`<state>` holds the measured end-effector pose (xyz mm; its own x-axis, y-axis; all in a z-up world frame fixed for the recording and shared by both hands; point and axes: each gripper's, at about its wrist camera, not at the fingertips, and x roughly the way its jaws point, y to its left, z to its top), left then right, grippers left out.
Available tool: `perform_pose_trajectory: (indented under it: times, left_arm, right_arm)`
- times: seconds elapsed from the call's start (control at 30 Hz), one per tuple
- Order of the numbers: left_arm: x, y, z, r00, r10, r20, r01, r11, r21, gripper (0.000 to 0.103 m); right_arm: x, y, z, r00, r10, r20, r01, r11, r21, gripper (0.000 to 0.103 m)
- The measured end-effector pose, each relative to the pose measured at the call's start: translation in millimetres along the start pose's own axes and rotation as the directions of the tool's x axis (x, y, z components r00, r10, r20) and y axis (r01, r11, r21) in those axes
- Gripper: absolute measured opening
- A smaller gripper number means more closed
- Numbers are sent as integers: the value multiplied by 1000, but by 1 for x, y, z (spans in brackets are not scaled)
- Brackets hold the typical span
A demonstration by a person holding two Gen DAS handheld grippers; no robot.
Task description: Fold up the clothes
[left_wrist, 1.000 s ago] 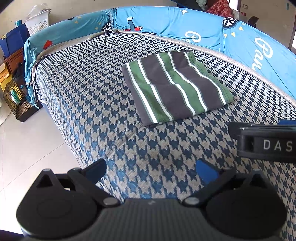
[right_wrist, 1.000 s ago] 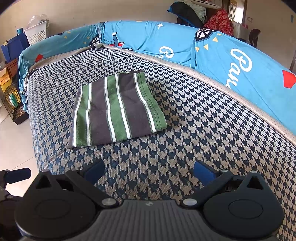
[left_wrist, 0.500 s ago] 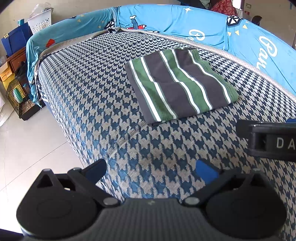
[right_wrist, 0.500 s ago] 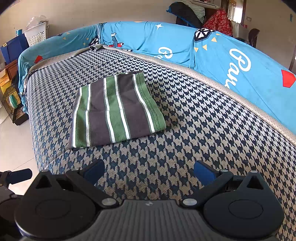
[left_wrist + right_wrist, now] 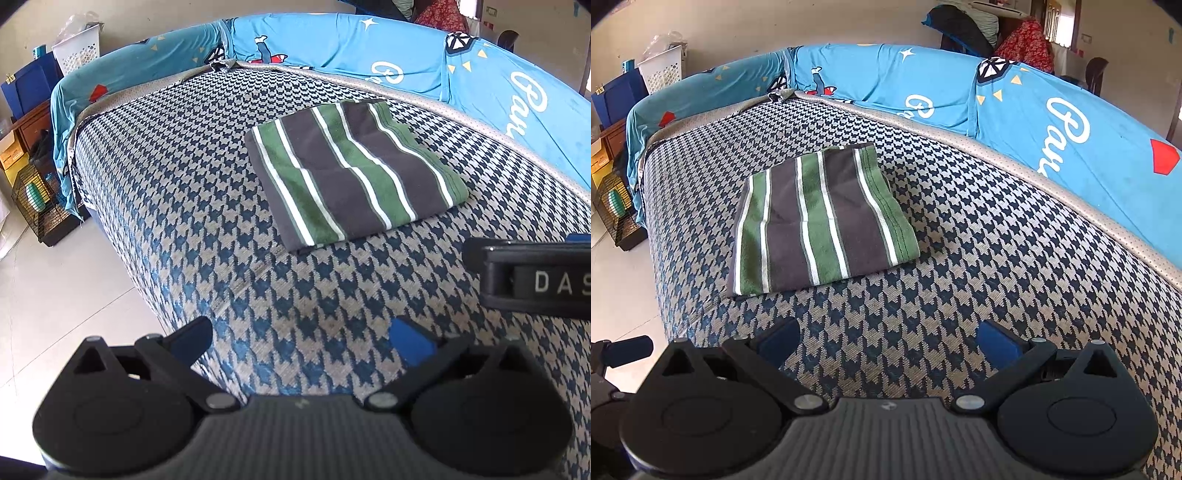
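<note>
on the houndstooth woven bed cover point(image 5: 979, 236), a flat rectangular striped garment point(image 5: 820, 221) lies folded.

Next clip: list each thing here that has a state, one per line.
Striped garment: folded into a flat rectangle, lying on the sofa seat, untouched.
Left hand-held gripper: open, empty, above the seat's front edge.
Right hand-held gripper: open, empty, short of the garment.
Blue cover: draped over the sofa back.
</note>
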<state>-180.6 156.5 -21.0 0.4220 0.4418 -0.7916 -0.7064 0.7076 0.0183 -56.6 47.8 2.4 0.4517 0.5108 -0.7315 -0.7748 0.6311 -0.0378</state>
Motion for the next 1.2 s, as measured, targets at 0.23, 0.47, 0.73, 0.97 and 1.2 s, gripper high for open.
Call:
perform_pose_trajectory:
  times: [0.23, 0.47, 0.73, 0.97, 1.2]
  left_arm:
    - [-5, -1, 1, 1000, -2, 11, 2, 1000, 10, 103]
    - [-7, -2, 2, 1000, 21, 22, -22, 1000, 17, 103]
    - [-10, 3, 7, 999, 5, 40, -5, 1000, 3, 103]
    - [-11, 7, 8, 999, 0, 53, 1, 1000, -10, 103]
    - [-8, 10, 11, 999, 8, 39, -7, 1000, -19, 103]
  right_arm:
    - [0, 1, 0, 1000, 2, 0, -2, 1000, -2, 103]
    - [0, 1, 0, 1000, 2, 1, -2, 1000, -4, 103]
    - [-1, 1, 1, 1000, 4, 1, -4, 1000, -8, 103]
    - [-1, 5, 1, 1000, 8, 5, -8, 1000, -13, 103]
    - [1, 10, 2, 1000, 16, 3, -16, 1000, -23, 103]
